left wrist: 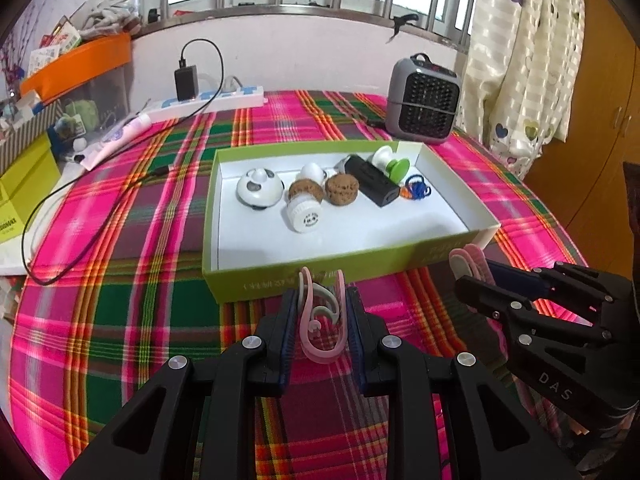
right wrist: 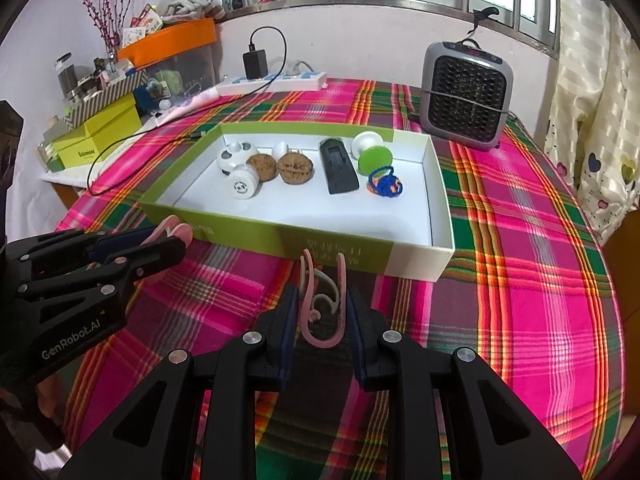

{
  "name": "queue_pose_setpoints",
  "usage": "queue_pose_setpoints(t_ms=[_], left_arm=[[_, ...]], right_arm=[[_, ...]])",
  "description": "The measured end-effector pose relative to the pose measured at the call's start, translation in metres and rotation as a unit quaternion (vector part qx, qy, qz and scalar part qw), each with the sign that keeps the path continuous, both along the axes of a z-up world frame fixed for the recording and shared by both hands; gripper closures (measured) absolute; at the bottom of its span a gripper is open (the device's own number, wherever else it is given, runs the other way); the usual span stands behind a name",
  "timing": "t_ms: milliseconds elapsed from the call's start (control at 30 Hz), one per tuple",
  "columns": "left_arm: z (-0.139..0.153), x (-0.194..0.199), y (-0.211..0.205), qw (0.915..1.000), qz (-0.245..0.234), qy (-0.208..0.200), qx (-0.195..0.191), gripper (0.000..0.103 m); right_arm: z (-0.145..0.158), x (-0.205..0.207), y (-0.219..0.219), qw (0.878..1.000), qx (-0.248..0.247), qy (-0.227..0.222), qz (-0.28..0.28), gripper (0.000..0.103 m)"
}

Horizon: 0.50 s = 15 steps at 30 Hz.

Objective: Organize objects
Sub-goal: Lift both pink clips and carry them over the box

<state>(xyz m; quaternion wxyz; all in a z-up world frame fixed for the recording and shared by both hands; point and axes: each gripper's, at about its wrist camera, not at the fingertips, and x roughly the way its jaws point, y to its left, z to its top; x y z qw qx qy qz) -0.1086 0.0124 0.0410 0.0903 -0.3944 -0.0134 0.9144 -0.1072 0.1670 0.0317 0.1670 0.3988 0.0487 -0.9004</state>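
Nearest to you, between the fingers of your left gripper (left wrist: 322, 322), sits a pink hook clip (left wrist: 320, 320). The jaws are closed on it from both sides, with only the width of the clip between the pads. Your right gripper (right wrist: 322, 320) holds a second pink clip (right wrist: 322, 312) in the same way, the jaws pressed against its two sides. Both grippers hang above the plaid tablecloth (left wrist: 120, 240), just before the near wall of the green box (left wrist: 320, 264), and neither clip is over the box.

In the left wrist view you see your right gripper at the right side, with the pink tips of its clip showing past the fingers. In the right wrist view your left gripper shows at the left side in the same manner.

Inside the box, on its white floor, lies a row of things near the far wall: a white round gadget (left wrist: 258, 190), a white cap (left wrist: 304, 214), two brown cork-like pieces (left wrist: 340, 188), a black rectangular device (left wrist: 372, 186), a white and green suction holder (left wrist: 394, 164) and a blue and orange hair tie (left wrist: 416, 190).

Behind the box stands a grey small heater (left wrist: 424, 102). At the far left a white power strip (left wrist: 212, 98) lies with a black charger (left wrist: 186, 82) plugged in.
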Motion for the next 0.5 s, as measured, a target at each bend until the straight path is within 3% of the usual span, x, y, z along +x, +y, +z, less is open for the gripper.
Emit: queue_pose_setpoints(t_ms=[500], left_arm=[[0.021,-0.015,-0.003,0.9998,-0.002,0.019,0.007,0.081]], right_arm=[[0.02,-0.015,0.005,1.0,-0.004,0.021,-0.011,0.079]])
